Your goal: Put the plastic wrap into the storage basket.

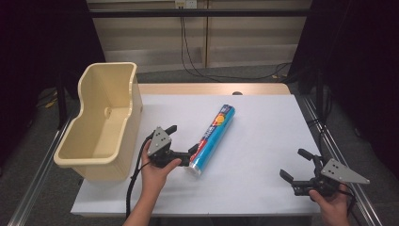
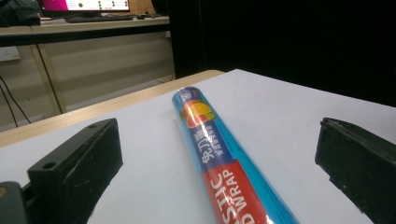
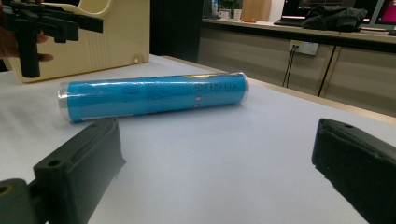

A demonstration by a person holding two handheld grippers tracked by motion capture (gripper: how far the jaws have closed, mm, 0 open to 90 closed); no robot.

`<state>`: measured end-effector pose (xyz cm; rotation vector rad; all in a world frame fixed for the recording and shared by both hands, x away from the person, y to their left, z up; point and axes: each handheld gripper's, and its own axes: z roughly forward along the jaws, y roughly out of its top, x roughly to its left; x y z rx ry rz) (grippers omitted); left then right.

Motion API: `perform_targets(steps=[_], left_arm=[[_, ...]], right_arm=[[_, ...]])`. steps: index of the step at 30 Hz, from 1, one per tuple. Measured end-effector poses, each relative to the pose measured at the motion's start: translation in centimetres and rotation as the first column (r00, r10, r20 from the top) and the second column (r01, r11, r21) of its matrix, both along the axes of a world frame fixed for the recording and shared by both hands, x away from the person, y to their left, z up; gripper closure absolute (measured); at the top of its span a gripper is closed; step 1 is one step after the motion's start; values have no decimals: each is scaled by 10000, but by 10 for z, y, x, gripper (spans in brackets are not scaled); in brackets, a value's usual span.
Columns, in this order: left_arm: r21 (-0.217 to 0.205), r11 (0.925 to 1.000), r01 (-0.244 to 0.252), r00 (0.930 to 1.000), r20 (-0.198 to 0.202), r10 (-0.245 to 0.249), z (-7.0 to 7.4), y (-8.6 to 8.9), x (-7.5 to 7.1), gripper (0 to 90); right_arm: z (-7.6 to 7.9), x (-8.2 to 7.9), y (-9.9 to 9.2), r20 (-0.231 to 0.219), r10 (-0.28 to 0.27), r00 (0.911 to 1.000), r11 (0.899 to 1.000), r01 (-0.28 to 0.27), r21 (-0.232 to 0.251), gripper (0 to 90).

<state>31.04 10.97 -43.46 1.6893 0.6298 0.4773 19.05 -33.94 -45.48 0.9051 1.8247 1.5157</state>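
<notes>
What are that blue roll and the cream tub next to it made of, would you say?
The roll looks wrapped in glossy plastic film: light glints along it, and its label reads "plastic wrap"; what is under the film I cannot tell. The tub looks like moulded plastic, cream and smooth with a soft sheen, rounded corners and a thick rolled rim.

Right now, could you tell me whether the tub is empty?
Empty as far as visible: the tub shows bare inner walls and floor in the high view.
</notes>
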Motion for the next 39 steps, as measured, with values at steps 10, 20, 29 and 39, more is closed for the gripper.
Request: perform_targets(steps=[10,20,29,39], left_arm=[[525,9985,131,9998,-154,-123,4,-20,19,3],[726,9973,100,9990,-448,-68,9,-35,40,3],[925,9956,138,9972,-742,-70,12,-48,59,6],[1227,9919,319,9880,-1537,-128,10,-64,73,6]], right_arm=[[0,0,0,-9,47,10000,9999,-47,-97,12],[0,0,0,53,32,10000,9999,-31,-147,12],[0,0,-1,1,73,10000,9999,-73,-141,12],[0,0,-1,23,86,10000,9998,-85,-173,12]])
